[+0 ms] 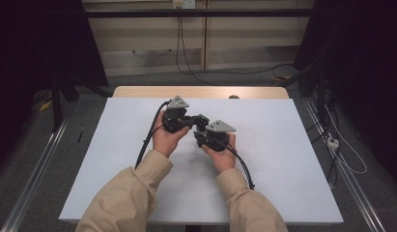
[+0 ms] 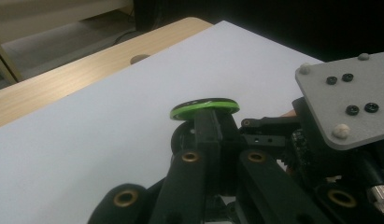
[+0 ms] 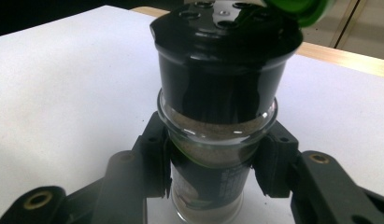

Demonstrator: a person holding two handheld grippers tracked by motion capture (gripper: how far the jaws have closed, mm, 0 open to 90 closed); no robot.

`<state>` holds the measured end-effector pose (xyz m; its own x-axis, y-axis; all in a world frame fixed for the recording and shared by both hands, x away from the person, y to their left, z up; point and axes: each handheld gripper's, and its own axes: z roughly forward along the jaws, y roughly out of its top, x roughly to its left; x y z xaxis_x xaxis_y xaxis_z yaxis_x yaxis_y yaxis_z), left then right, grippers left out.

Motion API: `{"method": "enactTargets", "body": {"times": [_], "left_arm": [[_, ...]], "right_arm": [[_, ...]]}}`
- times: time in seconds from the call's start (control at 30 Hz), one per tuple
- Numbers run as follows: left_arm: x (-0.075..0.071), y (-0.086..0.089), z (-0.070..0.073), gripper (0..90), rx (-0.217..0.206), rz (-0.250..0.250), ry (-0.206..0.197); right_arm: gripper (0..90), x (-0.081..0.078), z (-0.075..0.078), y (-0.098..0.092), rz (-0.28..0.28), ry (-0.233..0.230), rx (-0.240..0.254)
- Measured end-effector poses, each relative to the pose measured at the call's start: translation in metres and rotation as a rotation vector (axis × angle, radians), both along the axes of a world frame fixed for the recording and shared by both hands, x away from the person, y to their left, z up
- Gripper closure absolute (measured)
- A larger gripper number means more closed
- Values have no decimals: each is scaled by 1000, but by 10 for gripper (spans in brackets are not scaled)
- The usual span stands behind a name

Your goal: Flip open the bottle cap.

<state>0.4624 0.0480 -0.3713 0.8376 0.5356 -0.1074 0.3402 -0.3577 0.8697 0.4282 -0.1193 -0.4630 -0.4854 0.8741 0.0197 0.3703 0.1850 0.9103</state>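
In the high view, a person in tan sleeves holds 2 grippers close together over the middle of the white bench (image 1: 283, 159). The left gripper (image 1: 195, 121) points toward the right gripper (image 1: 202, 137), and the 2 nearly meet. A bit of green (image 1: 202, 117) shows between them. A black cable (image 1: 150, 130) trails from the left gripper across the bench, and another cable (image 1: 244, 169) trails from the right one. Each gripper has a grey plate on top.

In the left gripper view, the left gripper (image 2: 209, 122) has its jaws pressed together on the edge of a flat green lid (image 2: 204, 108). The lid lies almost level and sits above the white bench (image 2: 87, 130). The grey plate (image 2: 348, 100) of the other gripper is just beside it on the right. A strip of bare wood (image 2: 63, 79) runs along the far edge of the bench.

In the right gripper view, the right gripper (image 3: 213, 168) is pinching a glass spice jar (image 3: 213, 140) at its neck, 1 pad on each side. The jar stands upright over the bench (image 3: 63, 93). It has brown powder (image 3: 213, 128) inside and a black cap (image 3: 222, 56) with small holes on top. The green lid (image 3: 297, 9) is flipped up at the top right of the cap.
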Motion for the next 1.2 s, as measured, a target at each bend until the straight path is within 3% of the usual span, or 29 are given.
{"method": "enactTargets", "body": {"times": [1.2], "left_arm": [[8,-8,4,900,-12,-4,4]], "right_arm": [[532,0,0,0,1,1,1]]}}
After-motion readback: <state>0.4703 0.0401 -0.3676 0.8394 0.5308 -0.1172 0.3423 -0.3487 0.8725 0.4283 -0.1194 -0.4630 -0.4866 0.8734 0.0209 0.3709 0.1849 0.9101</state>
